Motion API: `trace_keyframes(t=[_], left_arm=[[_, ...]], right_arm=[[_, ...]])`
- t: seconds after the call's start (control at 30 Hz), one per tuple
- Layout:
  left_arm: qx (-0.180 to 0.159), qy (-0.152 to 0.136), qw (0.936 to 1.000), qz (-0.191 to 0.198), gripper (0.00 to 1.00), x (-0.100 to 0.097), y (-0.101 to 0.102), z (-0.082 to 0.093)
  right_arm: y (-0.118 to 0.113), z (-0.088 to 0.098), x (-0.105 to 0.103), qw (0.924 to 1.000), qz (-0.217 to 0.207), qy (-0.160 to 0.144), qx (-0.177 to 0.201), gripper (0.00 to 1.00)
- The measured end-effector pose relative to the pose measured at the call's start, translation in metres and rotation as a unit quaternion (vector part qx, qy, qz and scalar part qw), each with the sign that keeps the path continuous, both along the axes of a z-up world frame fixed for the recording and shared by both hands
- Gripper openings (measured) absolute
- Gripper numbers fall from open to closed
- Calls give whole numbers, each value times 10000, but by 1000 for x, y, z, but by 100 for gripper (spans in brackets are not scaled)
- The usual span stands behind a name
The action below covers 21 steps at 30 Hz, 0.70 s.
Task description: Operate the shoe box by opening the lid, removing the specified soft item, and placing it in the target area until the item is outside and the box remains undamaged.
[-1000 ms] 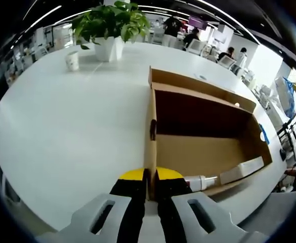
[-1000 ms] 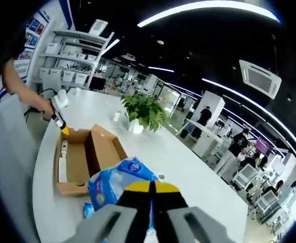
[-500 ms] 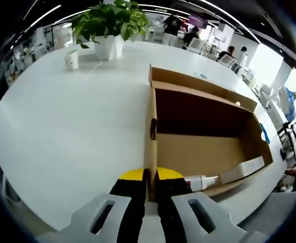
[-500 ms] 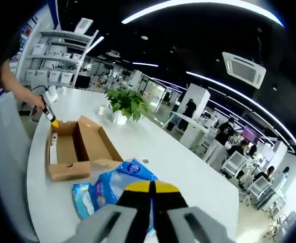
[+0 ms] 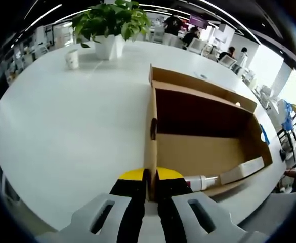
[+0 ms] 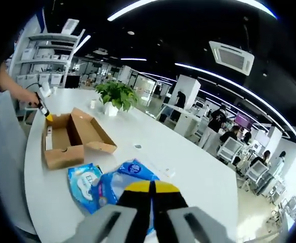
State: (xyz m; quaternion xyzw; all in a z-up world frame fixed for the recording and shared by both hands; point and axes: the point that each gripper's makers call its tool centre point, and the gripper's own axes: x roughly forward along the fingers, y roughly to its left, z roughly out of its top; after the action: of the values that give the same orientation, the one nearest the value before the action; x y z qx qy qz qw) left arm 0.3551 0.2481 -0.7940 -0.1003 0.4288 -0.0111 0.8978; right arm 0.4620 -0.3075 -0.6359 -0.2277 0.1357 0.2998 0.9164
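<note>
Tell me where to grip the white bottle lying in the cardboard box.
Grip the white bottle across its barrel, coming down from above through the open top of the brown cardboard box. It lies flat on the floor near the front wall, beside a white carton, so side approaches look blocked.

Shoe box [image 5: 198,152]: plain brown corrugated cardboard, matt. Table [image 5: 61,121]: smooth white top, faint sheen. Soft pack [image 6: 115,179]: glossy blue plastic film, crinkled. Gripper jaws: matt black with yellow tips, on grey plastic bodies.
</note>
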Motion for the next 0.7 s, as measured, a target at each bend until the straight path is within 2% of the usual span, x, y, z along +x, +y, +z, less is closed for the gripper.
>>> trace_keyframes(t=[0.3, 0.7], left_arm=[[-4, -5, 10000, 7, 4, 0, -1, 0], [-58, -13, 10000, 34, 4, 0, -1, 0]], right_arm=[[-18, -37, -9, 9995, -158, 285, -46, 0], [-37, -96, -20, 9949, -464, 887, -91, 0]])
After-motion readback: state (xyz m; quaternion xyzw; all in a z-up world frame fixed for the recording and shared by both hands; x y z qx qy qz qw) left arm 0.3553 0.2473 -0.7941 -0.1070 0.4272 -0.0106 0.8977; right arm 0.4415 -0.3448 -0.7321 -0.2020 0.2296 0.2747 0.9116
